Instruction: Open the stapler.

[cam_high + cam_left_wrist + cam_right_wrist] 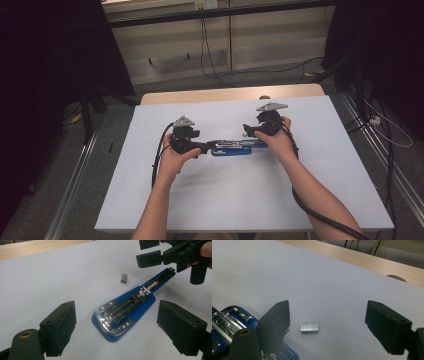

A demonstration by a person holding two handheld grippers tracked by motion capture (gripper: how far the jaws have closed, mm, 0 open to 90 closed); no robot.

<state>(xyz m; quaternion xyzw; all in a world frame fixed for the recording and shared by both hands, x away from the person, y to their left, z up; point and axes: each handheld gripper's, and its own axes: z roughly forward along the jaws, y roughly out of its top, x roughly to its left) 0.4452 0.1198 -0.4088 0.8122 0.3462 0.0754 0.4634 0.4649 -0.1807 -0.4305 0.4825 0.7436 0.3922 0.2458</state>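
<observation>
Reaching in from the near edge of the table [150,210], the person's two forearms meet over a blue stapler [235,146] that lies flat on the white tabletop, roughly at the middle of it. The left gripper [206,147] sits at the stapler's left end and the right gripper [246,131] at its right end, a little farther back.

In the left gripper view, the left gripper [116,327] has its jaws wide apart with nothing clamped; the stapler [125,317] lies on the table between and just beyond them, its rounded blue base nearest and its opened top (the shiny metal channel facing up) running away toward the upper right. Neither pad touches it. Past the stapler's middle, a small grey block of staples [124,278] rests on the white surface, just beside the stapler but apart from it. Farther off at the stapler's far tip hangs the right gripper [147,252], held in the person's fingers.

In the right gripper view, the right gripper [327,323] is likewise spread open and empty. The block of staples [309,327] lies on the table between its jaws, nearer the left-hand one, touching neither. The stapler [234,315] shows at the lower left, partly behind that jaw. Beyond, the white cover ends at a strip of bare wood [372,261].
</observation>
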